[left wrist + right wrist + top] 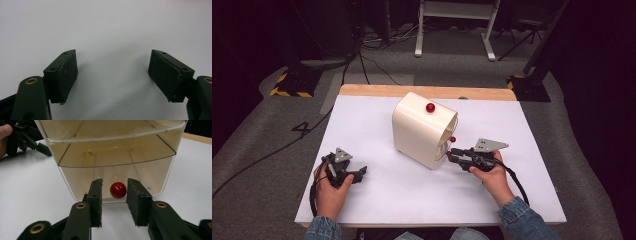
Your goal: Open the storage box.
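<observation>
1. The table (377, 200) has a white top with a wooden strip along its far edge. Everything else sits on it.

2. The cabinet (422, 131) is a cream, rounded box near the middle of the table, its open front turned toward the right hand. It looks like thin, stiff plastic, probably light, so a hard tug could slide or tip it. The right gripper view shows clear plastic drawers or shelves (117, 157) inside it.

3. The left gripper (357, 175) rests near the front left corner, well apart from the cabinet. Its jaws stand wide apart with only bare table between them.

4. The right gripper (451, 155) is at the cabinet's open front, jaws partly apart on either side of a knob. I judge they are not yet touching it.

5. The red knobs are small and glossy. One (430, 107) sits on the cabinet's top, and the low one (118, 190) lies between the right jaws. It looks hard, smooth and slippery, so it should be pinched squarely across its middle and pulled straight.
</observation>
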Demonstrator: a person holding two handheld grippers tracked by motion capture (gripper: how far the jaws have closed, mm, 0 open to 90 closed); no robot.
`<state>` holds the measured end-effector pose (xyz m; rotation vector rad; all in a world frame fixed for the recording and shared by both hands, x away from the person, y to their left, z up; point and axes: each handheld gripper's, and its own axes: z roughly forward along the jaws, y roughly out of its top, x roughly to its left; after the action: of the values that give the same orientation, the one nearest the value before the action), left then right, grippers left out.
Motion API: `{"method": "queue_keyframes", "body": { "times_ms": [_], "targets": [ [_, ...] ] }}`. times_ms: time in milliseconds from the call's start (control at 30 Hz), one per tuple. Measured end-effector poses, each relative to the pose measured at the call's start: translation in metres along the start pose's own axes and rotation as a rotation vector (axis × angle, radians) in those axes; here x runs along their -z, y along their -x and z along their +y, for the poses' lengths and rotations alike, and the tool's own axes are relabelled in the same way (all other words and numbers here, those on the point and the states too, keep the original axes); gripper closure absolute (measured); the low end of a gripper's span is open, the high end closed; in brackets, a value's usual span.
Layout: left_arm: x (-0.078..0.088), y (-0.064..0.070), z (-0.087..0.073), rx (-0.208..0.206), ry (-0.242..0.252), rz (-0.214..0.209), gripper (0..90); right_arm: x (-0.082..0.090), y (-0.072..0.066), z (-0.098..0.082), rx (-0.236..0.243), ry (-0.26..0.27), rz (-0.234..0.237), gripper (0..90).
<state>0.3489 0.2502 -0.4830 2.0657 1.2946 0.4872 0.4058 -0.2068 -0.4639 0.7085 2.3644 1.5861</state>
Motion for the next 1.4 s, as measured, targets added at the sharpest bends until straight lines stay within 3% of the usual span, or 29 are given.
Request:
{"method": "queue_keyframes", "body": {
  "times_ms": [267,833,1067,1400],
  "targets": [
    [0.000,0.000,0.000,0.000,0.000,0.000,23.8,-0.009,0.001,-0.007,0.001,0.011,-0.017,73.6],
    [0.000,0.000,0.000,-0.002,0.000,-0.001,23.8,-0.007,0.002,-0.008,-0.010,0.016,-0.019,74.1],
    [0.000,0.000,0.000,-0.001,-0.001,-0.002,23.8,0.001,-0.001,-0.006,0.010,0.000,-0.033,74.0],
    [0.000,0.000,0.000,-0.001,0.001,-0.001,23.7,0.026,-0.005,-0.008,0.018,0.007,-0.054,74.1]
  ]
}}
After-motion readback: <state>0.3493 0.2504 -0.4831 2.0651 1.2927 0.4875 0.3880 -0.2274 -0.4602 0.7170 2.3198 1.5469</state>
